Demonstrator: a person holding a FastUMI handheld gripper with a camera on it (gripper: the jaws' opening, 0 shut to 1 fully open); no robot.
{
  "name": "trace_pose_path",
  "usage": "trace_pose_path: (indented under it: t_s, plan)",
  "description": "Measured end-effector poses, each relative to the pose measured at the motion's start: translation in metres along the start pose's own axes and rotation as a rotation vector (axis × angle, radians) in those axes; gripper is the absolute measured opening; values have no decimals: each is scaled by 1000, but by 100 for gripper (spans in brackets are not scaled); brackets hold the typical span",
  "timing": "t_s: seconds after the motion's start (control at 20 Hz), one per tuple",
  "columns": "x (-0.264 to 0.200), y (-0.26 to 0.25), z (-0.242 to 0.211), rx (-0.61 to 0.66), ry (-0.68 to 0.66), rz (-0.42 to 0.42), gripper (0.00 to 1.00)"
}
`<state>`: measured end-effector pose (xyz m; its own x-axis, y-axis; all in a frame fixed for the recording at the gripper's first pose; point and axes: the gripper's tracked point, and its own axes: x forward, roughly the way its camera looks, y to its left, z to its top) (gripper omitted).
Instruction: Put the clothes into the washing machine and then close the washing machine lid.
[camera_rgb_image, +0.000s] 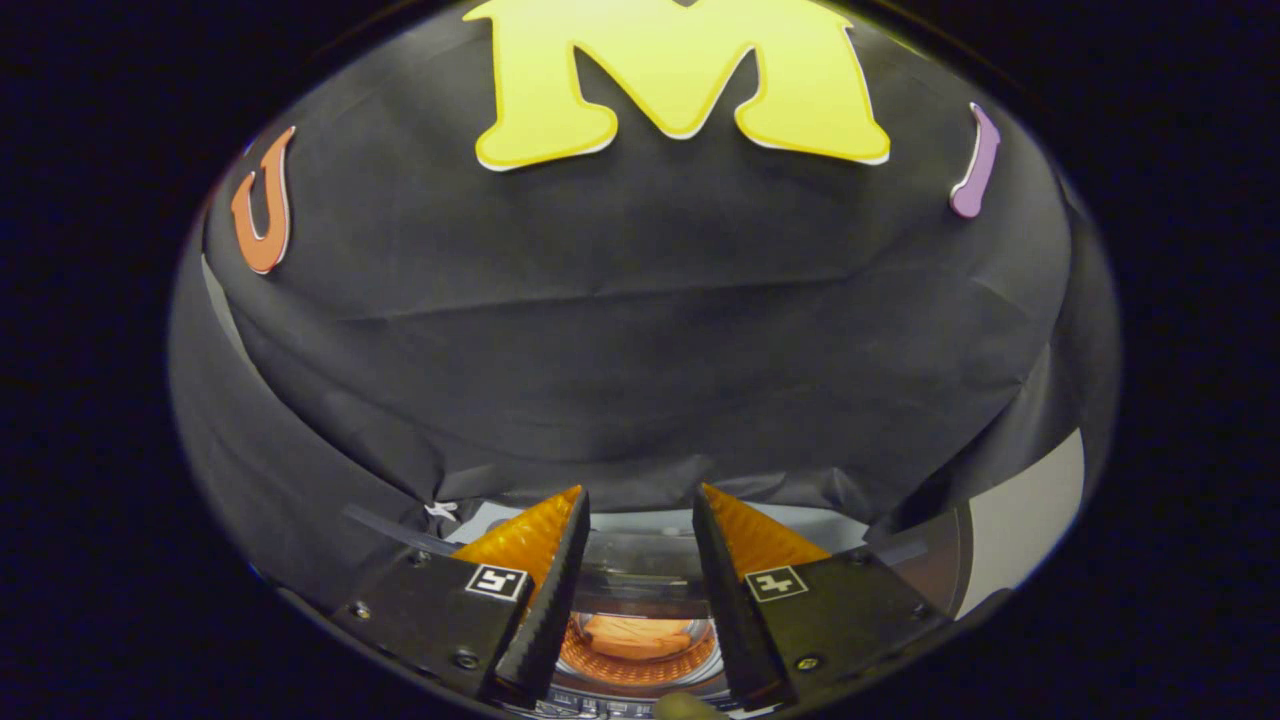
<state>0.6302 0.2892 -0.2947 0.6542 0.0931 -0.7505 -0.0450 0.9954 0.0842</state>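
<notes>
The gripper hangs with fingers spread, holding nothing. Just below and between them sits the washing machine, orange clothes in its drum. The lid, likely light and rigid, seems best pushed at its near edge.

claw fingers parted, gap between them unblocked | washing machine drum mouth seen open below the gap, clothes lying inside | black booth wall draped close ahead, way forward blocked
</notes>
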Motion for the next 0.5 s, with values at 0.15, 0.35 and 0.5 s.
trace_pose_path:
  t_s: [0.15,0.35,0.5]
  plan:
    - [7,-1,-10,13,26,6,66]
    - [9,-4,-13,31,33,11,67]
    - [9,-3,-13,34,32,17,67]
